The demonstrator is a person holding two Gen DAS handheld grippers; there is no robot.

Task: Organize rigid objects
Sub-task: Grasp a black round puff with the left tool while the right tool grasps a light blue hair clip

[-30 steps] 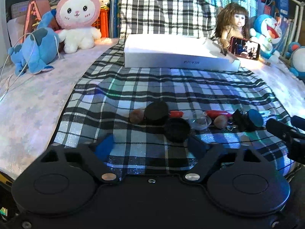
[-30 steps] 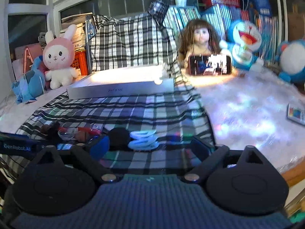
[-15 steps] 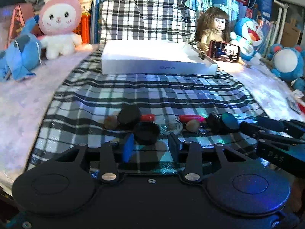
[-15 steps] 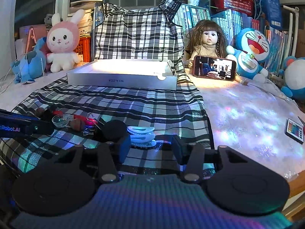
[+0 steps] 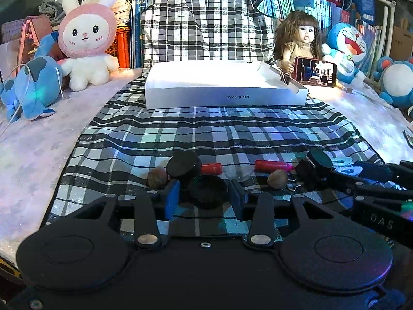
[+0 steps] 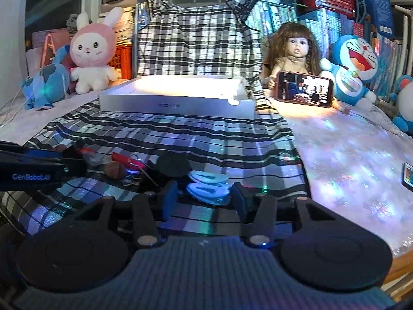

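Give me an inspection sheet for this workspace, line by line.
Surface: plaid cloth.
Job's things: front cap, rear cap, clips, red tubes, nuts; box behind.
Clutter: doll, phone, bunny, blue plush.
Grippers: left claw around front cap, right claw around clips; contact unclear.
Cables: thin cord over blue plush.
Surroundings: books, shirt.

Left gripper [image 5: 204, 196] low over the plaid cloth [image 5: 206, 134], jaws narrowed, not quite shut. Right gripper [image 6: 205, 197] low over same cloth, jaws likewise narrowed.
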